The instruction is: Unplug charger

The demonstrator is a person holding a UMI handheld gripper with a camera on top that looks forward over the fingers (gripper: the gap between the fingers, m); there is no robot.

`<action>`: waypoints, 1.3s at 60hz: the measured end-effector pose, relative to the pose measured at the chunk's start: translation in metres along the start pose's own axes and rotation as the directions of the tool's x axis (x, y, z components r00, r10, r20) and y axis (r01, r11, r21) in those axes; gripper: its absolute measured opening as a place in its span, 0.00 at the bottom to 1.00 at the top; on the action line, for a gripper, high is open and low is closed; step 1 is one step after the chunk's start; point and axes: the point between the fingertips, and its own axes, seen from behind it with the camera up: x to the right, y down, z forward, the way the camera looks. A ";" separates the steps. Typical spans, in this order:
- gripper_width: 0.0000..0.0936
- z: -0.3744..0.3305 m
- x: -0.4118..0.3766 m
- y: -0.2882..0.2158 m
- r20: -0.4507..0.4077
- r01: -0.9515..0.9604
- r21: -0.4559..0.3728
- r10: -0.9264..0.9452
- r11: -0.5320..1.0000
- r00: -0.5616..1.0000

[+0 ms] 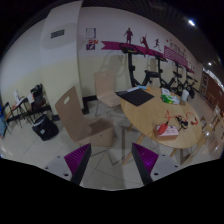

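Presently no charger can be made out. The gripper (111,160) is held with its fingers apart, magenta pads (76,158) showing, nothing between them. Beyond the fingers a round wooden counter (150,120) carrying scattered small items is seen, with a wooden chair (78,118) beside it. Farther off, a wall with pink figures (130,38) is observed.

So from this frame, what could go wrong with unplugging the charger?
No charger or outlet can be made out, so the target may be misjudged. The gripper, jaws open and empty, faces a cluttered round table and a chair; moving in could bump the chair or knock the items on the table.
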 end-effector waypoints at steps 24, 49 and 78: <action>0.91 0.020 0.136 -0.015 -0.184 -0.095 0.089 0.110 0.992 0.977; 0.92 0.098 0.237 0.002 -0.232 -0.094 0.162 0.131 0.982 0.964; 0.92 0.232 0.287 -0.008 -0.143 -0.077 0.245 0.115 0.966 0.983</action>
